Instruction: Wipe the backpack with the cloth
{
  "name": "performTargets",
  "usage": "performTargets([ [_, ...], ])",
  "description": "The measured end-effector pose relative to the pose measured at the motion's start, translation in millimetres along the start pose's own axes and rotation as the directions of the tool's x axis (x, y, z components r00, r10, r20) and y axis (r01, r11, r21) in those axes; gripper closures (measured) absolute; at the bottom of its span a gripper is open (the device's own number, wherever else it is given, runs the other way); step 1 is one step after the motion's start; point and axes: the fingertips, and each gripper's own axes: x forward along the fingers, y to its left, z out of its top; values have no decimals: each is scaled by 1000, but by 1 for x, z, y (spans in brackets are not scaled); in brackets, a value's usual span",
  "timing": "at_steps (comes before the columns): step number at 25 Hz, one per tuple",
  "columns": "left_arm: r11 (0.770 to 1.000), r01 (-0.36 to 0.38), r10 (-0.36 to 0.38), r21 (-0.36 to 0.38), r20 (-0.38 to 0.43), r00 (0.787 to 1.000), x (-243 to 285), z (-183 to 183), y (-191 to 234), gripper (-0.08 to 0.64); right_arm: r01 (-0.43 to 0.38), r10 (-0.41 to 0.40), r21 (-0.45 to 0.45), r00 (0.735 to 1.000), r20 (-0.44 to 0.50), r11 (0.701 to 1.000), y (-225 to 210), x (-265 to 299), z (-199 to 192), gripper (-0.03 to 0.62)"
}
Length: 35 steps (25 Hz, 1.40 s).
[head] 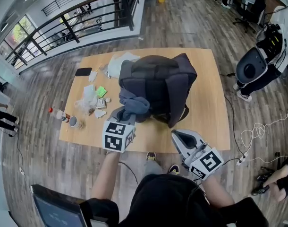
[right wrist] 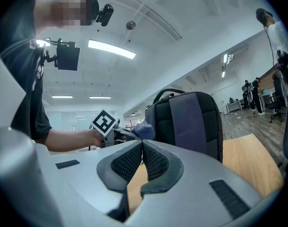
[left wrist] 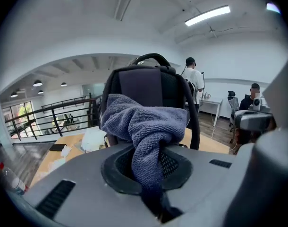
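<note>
The left gripper is clamped on a grey-blue cloth, bunched against the near face of the dark backpack – upright on the wooden table just ahead of it. The right gripper, jaws together and empty, hovers level – the backpack ahead of it, apart.

backpack: middle of the table
cloth: against backpack's near-left side
phone: far-left corner
bottle, cup: left edge

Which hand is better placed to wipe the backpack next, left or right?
Left. The left tool grips the cloth against the backpack; the right tool is shut, empty, apart from it.
</note>
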Motion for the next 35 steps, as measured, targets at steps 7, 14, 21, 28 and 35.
performTargets([
  [7, 983, -181, 182, -25, 247, 952, -48, 54, 110, 518, 79, -78, -64, 997, 13, 995, -14, 26, 8, 580],
  [14, 990, -135, 108, 36, 424, 899, -14, 132, 188, 518, 232, -228, -86, 972, 57, 969, -35, 68, 30, 580],
  [21, 947, 110, -229, 302, 397, 889, 86, 173, 175, 518, 373, -371, -116, 928, 40, 921, -59, 97, 34, 580],
  [28, 737, 463, -612, 492, 194, 767, 130, 161, 109, 518, 470, -472, -113, 882, 11, 875, -84, 116, 31, 580],
  [35, 549, 703, -806, 453, 65, 588, 109, 138, 64, 520, 512, -513, -75, 858, 9, 856, -103, 115, 35, 580],
])
